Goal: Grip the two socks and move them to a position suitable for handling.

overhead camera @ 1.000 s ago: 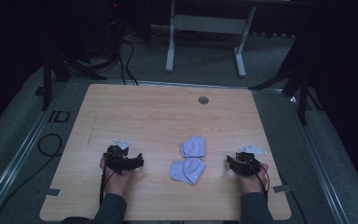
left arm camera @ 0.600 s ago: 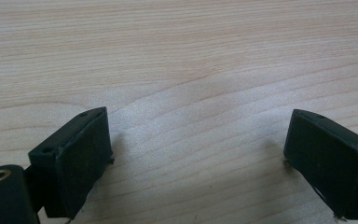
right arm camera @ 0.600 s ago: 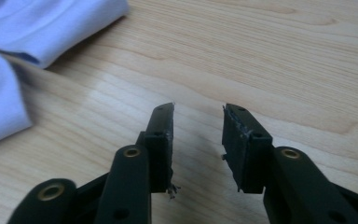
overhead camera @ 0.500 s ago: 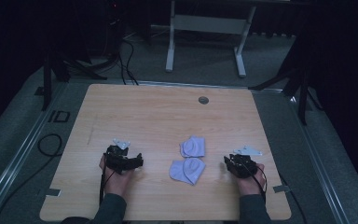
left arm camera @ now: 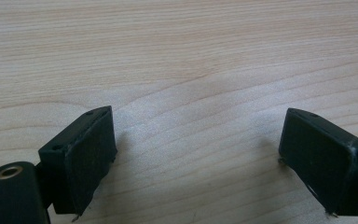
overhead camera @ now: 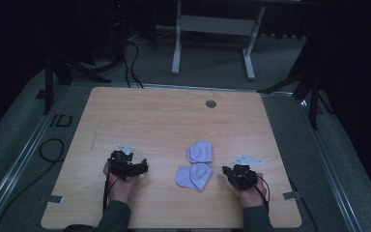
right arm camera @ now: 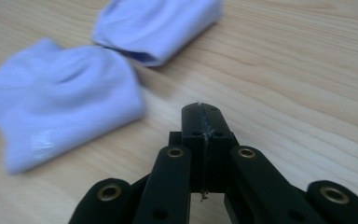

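Note:
Two pale lavender socks lie right of the table's middle: the near sock and the far sock, touching at a corner. My right gripper rests just right of the near sock and points at it; its jaws have just been closing and are now shut with nothing between them. My left gripper rests on the bare wood at the front left. Its jaws have just closed a little, still stand wide open, and only bare wood lies between them.
The wooden table has a round grommet near its far edge and tape tabs at the front corners. Cables run over the floor at the left. A white stand rises behind the table.
My right hand has slid a little to the left, closer to the near sock. The left hand and both socks have stayed put.

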Available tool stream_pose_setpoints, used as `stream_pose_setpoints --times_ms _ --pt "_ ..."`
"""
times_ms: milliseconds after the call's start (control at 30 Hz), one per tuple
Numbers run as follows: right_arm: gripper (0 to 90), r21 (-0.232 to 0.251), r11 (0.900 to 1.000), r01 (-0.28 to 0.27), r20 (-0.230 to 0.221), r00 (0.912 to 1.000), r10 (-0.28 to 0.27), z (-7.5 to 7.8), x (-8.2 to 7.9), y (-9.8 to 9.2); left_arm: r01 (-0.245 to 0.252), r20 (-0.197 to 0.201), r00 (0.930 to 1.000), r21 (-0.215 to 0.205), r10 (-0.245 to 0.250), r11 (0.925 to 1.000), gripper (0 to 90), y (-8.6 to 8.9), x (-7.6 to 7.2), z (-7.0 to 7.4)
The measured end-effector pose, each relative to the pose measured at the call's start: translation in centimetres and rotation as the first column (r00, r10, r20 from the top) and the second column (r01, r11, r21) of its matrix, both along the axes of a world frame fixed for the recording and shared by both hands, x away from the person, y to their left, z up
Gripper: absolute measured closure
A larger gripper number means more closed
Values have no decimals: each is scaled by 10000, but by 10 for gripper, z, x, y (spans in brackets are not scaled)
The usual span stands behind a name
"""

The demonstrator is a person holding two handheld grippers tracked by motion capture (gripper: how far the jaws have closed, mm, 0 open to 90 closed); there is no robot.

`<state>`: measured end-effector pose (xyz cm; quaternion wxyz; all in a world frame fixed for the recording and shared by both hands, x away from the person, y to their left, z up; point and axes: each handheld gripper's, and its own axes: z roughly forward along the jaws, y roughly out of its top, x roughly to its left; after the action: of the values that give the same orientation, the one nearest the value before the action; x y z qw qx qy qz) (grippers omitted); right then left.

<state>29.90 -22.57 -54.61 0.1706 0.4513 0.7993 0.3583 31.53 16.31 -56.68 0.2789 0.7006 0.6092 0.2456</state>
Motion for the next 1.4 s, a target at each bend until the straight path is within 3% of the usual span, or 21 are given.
stream_pose_setpoints --times_ms 200,400,600,800,933,1133,1233,1400 --pt "898 101 9972 -735 40 9973 734 5 -13 21 -8 16 10000 -9 8 10000 108 0 0 0" --pt "898 134 9863 -1644 157 9863 1642 10 -29 47 -2 1 10000 7 2 10000 112 0 0 0" --pt "897 -172 9761 -2169 -120 9762 2167 0 -34 66 -54 -46 10000 -4 54 10000 137 0 -1 1" --pt "883 -1007 9687 -2270 -412 9738 2239 -6 -32 69 -47 -35 10000 -16 46 10000 149 1 -1 1" --pt "877 -1092 9673 -2287 -392 9734 2257 -6 -31 65 -33 -39 10000 -2 33 10000 158 1 -2 2" --pt "890 -924 9819 -1654 -537 9855 1610 -6 -24 51 -8 -58 10000 6 8 10000 180 3 -3 2" --pt "895 -531 9853 -1626 -661 9851 1590 -8 -22 46 -64 -72 10000 6 64 10000 215 3 -3 3" --pt "898 -469 9851 -1654 -628 9847 1624 -9 -21 48 -70 -48 10000 -20 70 10000 301 4 -5 5"
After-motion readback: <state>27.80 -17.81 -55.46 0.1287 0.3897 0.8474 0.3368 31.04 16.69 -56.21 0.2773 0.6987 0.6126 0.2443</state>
